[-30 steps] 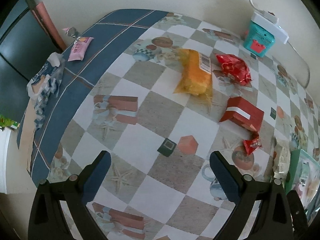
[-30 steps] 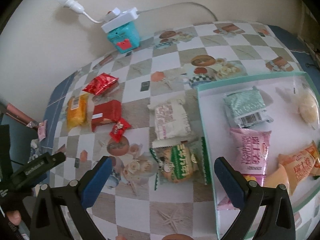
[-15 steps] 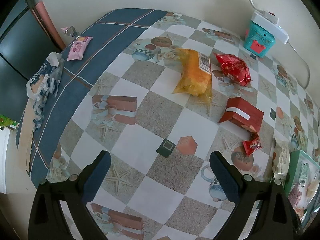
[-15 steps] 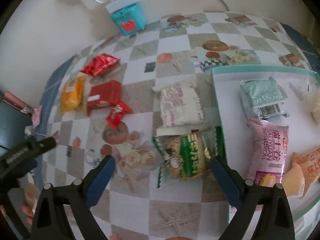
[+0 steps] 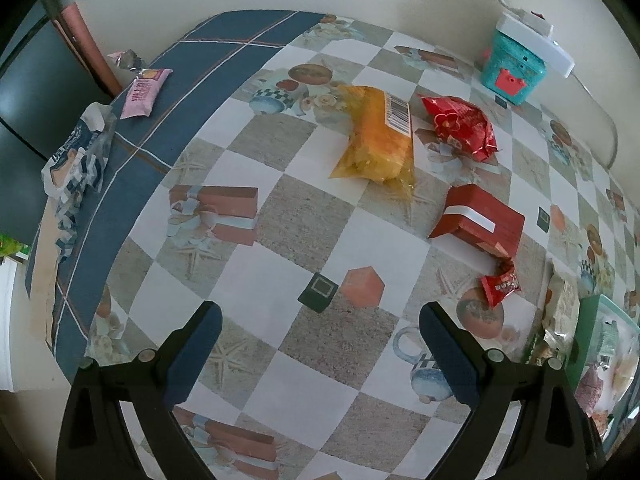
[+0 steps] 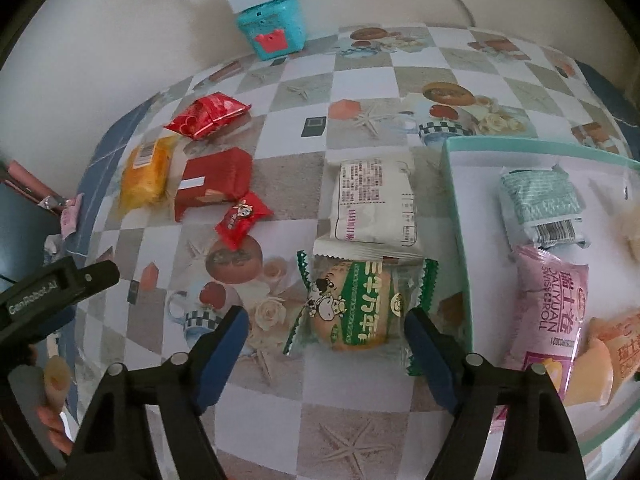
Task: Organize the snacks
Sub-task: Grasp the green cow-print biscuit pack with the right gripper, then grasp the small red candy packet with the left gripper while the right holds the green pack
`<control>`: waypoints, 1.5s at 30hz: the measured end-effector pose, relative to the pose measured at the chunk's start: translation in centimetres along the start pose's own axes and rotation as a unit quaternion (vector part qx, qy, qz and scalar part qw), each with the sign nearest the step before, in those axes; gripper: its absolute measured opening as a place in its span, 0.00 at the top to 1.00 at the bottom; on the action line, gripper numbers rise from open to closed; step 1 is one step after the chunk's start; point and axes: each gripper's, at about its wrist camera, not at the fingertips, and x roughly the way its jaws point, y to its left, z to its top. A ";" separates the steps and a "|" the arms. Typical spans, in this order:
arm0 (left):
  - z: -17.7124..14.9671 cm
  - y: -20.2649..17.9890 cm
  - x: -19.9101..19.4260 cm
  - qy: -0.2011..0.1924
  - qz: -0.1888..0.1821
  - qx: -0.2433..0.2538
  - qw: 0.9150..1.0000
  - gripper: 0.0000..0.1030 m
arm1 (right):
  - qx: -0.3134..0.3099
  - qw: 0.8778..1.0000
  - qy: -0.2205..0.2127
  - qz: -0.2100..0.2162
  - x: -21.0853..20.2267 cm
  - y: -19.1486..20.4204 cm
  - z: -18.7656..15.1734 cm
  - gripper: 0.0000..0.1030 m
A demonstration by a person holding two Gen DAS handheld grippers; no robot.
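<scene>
A round cake in a green wrapper (image 6: 352, 308) lies on the checked tablecloth beside the teal-rimmed tray (image 6: 456, 200). My right gripper (image 6: 326, 328) straddles it and its jaws are closing; the left pad stands apart from the wrapper and the right pad is at its crimped edge. A white packet (image 6: 376, 208) touches the cake's far side. Further left lie a small red candy (image 6: 242, 220), a red packet (image 6: 216, 180), a yellow packet (image 6: 148, 172) and a red bag (image 6: 208, 114). My left gripper (image 5: 320, 320) hangs open over bare cloth, short of the yellow packet (image 5: 380, 140).
The tray holds several snacks, among them a pink roll (image 6: 548, 304) and a green-white packet (image 6: 540, 200). A teal box with a power strip (image 6: 272, 28) stands by the wall. A pink packet (image 5: 146, 88) and a blue-white bag (image 5: 76, 152) lie on the blue border.
My right gripper has come down closer over the green-wrapped cake and its jaws have narrowed around it. The left gripper has stayed put.
</scene>
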 end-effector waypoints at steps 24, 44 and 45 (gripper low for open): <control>0.0 -1.9 1.1 0.015 -0.008 0.020 1.000 0.04 | -0.028 0.997 -0.009 -0.076 1.3 -0.4 0.2 0.33; 1.4 -7.5 2.3 0.002 -0.095 0.070 0.993 0.04 | 0.009 0.999 -0.017 -0.039 0.5 -2.2 1.0 0.48; 1.5 -8.0 2.5 -0.001 -0.098 0.076 0.992 0.04 | 0.010 0.999 -0.016 -0.037 0.5 -2.2 1.0 0.48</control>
